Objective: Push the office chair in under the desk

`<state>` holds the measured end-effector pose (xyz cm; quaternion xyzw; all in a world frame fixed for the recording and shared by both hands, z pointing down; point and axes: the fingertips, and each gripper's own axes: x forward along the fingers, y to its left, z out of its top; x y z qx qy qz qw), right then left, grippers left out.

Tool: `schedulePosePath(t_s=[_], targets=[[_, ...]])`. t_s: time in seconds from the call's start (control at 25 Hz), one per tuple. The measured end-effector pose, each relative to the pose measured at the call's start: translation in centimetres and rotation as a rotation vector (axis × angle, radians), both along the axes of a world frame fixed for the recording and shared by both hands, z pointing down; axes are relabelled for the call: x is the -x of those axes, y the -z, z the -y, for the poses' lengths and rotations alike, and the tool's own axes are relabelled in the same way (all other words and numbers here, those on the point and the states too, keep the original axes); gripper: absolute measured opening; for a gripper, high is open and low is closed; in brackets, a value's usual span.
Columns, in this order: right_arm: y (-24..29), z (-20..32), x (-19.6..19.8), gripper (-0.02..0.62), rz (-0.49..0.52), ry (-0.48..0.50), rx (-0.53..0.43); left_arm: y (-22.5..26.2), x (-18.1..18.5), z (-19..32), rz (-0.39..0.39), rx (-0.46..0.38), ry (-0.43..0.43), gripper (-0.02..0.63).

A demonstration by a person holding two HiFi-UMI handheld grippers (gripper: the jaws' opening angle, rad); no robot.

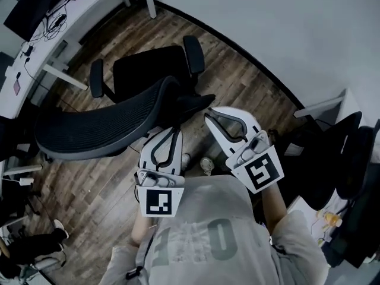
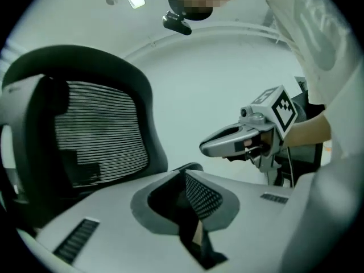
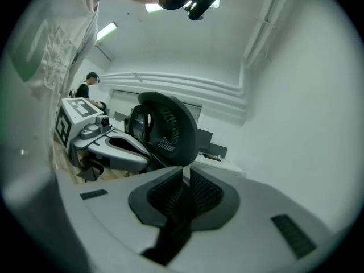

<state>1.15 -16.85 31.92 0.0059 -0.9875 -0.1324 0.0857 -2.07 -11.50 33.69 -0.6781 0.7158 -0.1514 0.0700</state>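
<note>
The black office chair stands on the wood floor, its mesh backrest [image 1: 101, 128] turned toward me and its seat [image 1: 151, 70] facing the white desk [image 1: 71, 16] at the upper left. My left gripper [image 1: 176, 129] is shut and empty, its tip close beside the backrest's right end; I cannot tell if it touches. My right gripper [image 1: 209, 115] hangs just right of it, also shut and empty. The left gripper view has the backrest [image 2: 96, 129] at the left and the right gripper [image 2: 236, 140] beyond. In the right gripper view the backrest [image 3: 168, 127] rises straight ahead, with the left gripper [image 3: 108, 144] to its left.
Cables and small devices [image 1: 50, 22] lie on the desk. A second black chair [image 1: 350, 153] stands at the right by a white wall [image 1: 285, 22]. Someone's shoes [image 1: 58, 225] show at the lower left, and another person [image 3: 85, 85] stands far off.
</note>
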Motion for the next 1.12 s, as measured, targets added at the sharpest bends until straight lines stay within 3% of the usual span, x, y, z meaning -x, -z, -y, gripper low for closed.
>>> schedulePosePath(t_s=[0.08, 0.12, 0.16, 0.2, 0.36, 0.44, 0.56, 0.68, 0.8, 0.96, 1.12], targets=[[-0.2, -0.2, 0.6, 0.070, -0.052, 0.096, -0.057, -0.1, 1.3, -2.0, 0.010, 0.035, 0.063, 0.027], [-0.2, -0.3, 1.0, 0.161, -0.061, 0.137, -0.069, -0.5, 1.8, -3.0, 0.006, 0.061, 0.087, 0.060], [-0.2, -0.4, 1.4, 0.186, -0.074, 0.171, -0.088, -1.0, 2.3, -4.0, 0.000, 0.089, 0.112, 0.134], [-0.3, -0.5, 1.8, 0.186, -0.092, 0.199, -0.119, -1.5, 2.9, -5.2, 0.002, 0.117, 0.144, 0.183], [-0.5, -1.3, 3.8, 0.186, -0.163, 0.279, -0.254, -1.5, 7.3, -10.6, 0.066, 0.149, 0.358, 0.190], [-0.9, -1.8, 4.7, 0.186, -0.203, 0.332, -0.288, -2.0, 10.6, -14.1, 0.160, 0.241, 0.477, 0.193], [-1.5, -3.4, 6.3, 0.186, -0.279, 0.415, -0.341, -2.8, 16.9, -18.9, 0.377, 0.490, 0.571, 0.193], [-2.2, -4.7, 7.3, 0.186, -0.343, 0.462, -0.385, -1.6, 20.9, -20.5, 0.494, 0.618, 0.576, 0.193], [-2.7, -4.9, 7.4, 0.186, -0.379, 0.472, -0.407, -0.7, 22.4, -20.0, 0.596, 0.705, 0.552, 0.193], [-3.5, -4.6, 7.4, 0.186, -0.402, 0.465, -0.421, -0.3, 23.2, -18.0, 0.709, 0.761, 0.489, 0.193], [-4.1, -4.8, 7.3, 0.186, -0.426, 0.451, -0.438, -0.7, 23.9, -16.7, 0.760, 0.825, 0.434, 0.193]])
